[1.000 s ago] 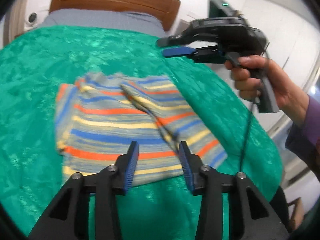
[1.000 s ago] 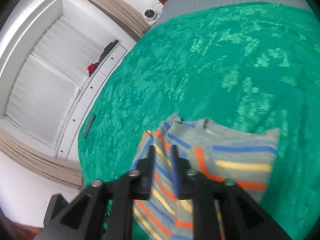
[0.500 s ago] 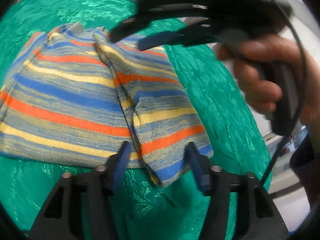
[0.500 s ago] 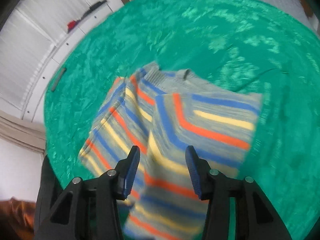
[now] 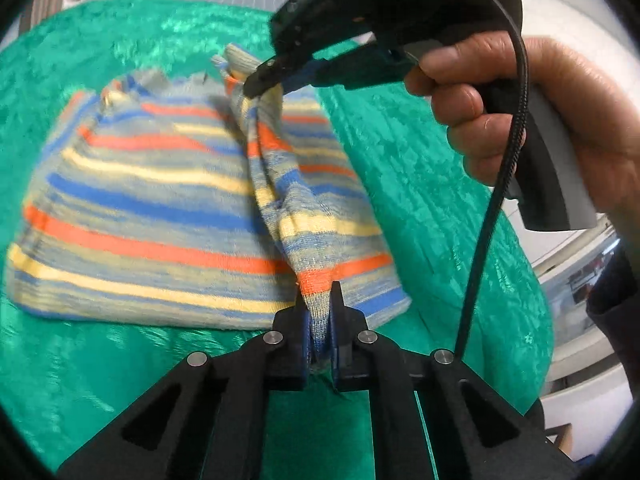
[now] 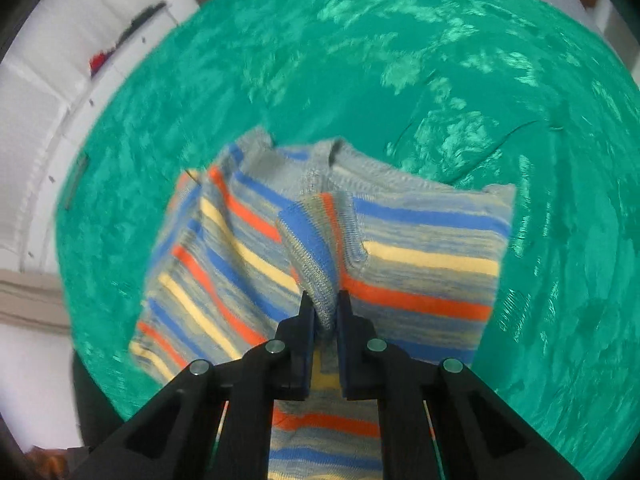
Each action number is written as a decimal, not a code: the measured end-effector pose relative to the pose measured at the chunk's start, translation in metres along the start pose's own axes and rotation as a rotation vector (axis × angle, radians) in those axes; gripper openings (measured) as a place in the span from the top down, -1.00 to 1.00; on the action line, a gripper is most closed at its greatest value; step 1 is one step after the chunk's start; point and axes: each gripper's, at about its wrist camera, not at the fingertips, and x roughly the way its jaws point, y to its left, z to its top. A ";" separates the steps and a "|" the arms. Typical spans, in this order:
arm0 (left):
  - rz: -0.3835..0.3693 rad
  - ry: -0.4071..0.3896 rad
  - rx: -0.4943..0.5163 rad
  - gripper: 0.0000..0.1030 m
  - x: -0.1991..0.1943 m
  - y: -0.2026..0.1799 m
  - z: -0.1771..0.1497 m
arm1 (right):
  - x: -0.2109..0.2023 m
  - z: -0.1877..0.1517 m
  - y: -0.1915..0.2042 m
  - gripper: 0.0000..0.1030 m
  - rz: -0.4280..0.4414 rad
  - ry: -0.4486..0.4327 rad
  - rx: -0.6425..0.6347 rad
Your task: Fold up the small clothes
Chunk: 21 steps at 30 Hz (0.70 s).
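Pinching striped sweater (image 5: 160, 216) on green bedspread (image 5: 420, 168) — left gripper (image 5: 318, 332), right gripper (image 6: 324, 320) — both just clenched.

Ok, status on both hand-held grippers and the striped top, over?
Left hand-held gripper just closed, pinching striped top at near hem. Right hand-held gripper just closed, pinching folded sleeve near the collar. Green bedspread underneath, nothing obstructing.

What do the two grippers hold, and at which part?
Both hold the striped garment: the left gripper pinches its near hem, the right gripper a fold of fabric near the collar end.
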 end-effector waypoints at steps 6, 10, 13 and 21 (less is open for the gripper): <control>0.047 -0.065 -0.018 0.90 -0.039 0.035 0.028 | -0.025 0.016 0.009 0.82 0.175 -0.102 0.060; 0.129 -0.085 -0.078 0.90 -0.056 0.085 0.040 | -0.006 0.034 0.031 0.82 0.253 -0.135 0.074; 0.194 -0.068 -0.117 0.90 -0.054 0.119 0.040 | 0.021 0.045 0.042 0.82 0.296 -0.141 0.091; 0.286 -0.052 -0.106 -0.22 -0.053 0.139 0.022 | 0.043 0.015 0.037 0.28 0.298 -0.193 0.087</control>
